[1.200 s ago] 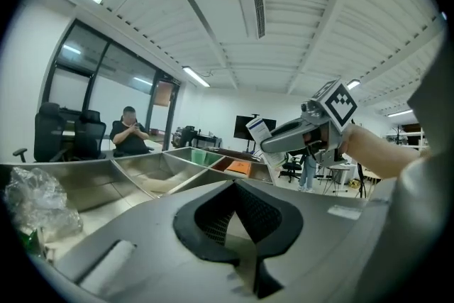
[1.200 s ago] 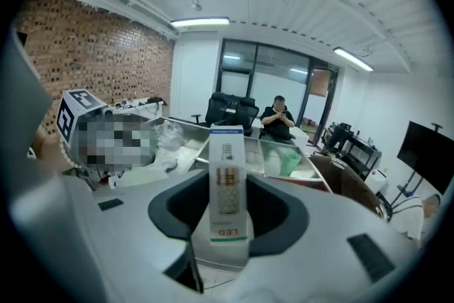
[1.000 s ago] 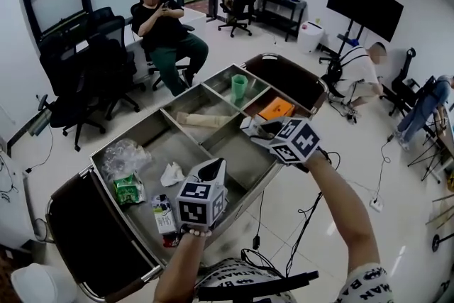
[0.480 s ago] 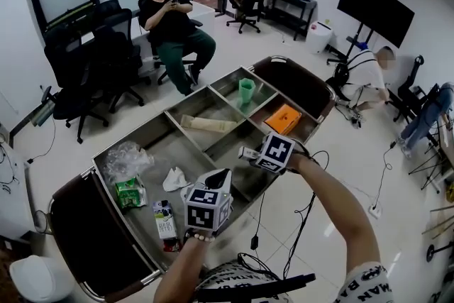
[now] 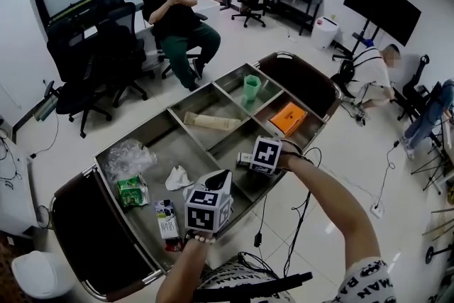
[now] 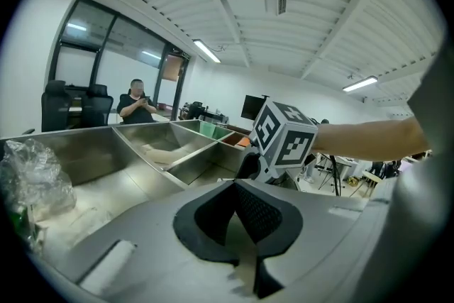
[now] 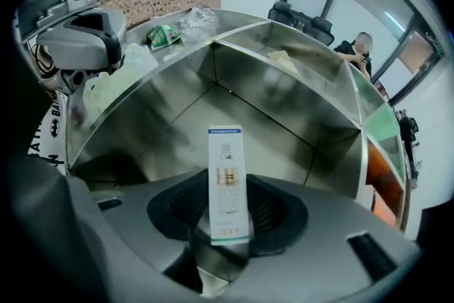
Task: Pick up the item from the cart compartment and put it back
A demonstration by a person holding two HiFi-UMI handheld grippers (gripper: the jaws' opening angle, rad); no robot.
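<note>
Right gripper view shows the right gripper (image 7: 228, 215) clamped on a slim white cardboard box (image 7: 227, 181). The box stands lengthwise between the dark pads and its far end points down into a bare compartment of the stainless steel cart (image 7: 284, 85). Whether that end touches the compartment floor cannot be told. In the head view this gripper (image 5: 246, 160) points steeply down over the middle compartment on the cart's near side, and the box (image 5: 243, 158) shows just under its marker cube.

The left gripper (image 6: 236, 223) has its jaws drawn together with nothing between them. It hangs above the cart's near edge (image 5: 217, 178), aimed across the compartments.

At the cart's left end lie a crumpled clear plastic bag (image 5: 125, 156), a green packet (image 5: 131, 189), a small milk carton (image 5: 167, 218) and a white crumpled tissue (image 5: 177, 177). A long beige wrapped roll (image 5: 213, 122) lies in a far-side compartment. Toward the cart's right end are a green plastic cup (image 5: 251, 87) and an orange flat packet (image 5: 287, 118).
</note>
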